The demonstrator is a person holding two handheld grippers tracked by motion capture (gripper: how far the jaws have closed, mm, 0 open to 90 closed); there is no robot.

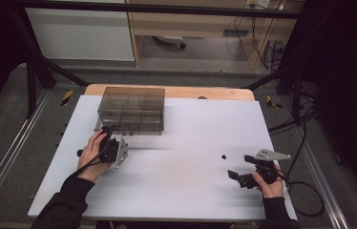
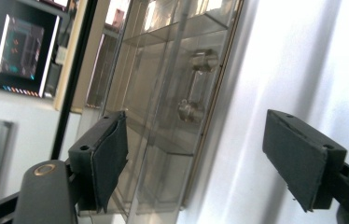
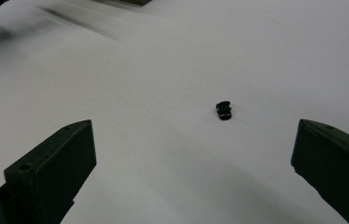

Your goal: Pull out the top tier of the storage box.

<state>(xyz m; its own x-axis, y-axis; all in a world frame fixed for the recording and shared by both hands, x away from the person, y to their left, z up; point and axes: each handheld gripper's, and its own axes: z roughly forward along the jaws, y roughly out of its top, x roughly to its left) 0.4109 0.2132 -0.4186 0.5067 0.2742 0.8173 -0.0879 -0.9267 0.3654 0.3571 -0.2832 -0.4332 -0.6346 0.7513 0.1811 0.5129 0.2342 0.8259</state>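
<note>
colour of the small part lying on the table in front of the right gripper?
Black. The small part shows best in the right gripper view, lying alone on the white table.

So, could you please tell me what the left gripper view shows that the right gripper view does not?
The left gripper view alone shows the clear compartment box close up, with two small metal parts inside it, and a lit screen in the background. The right gripper view alone shows a small black part lying on the white surface, ahead of the right tool and apart from its jaws. Both show an open tool with nothing between its pads, the left tool included, over the same white surface.
</note>
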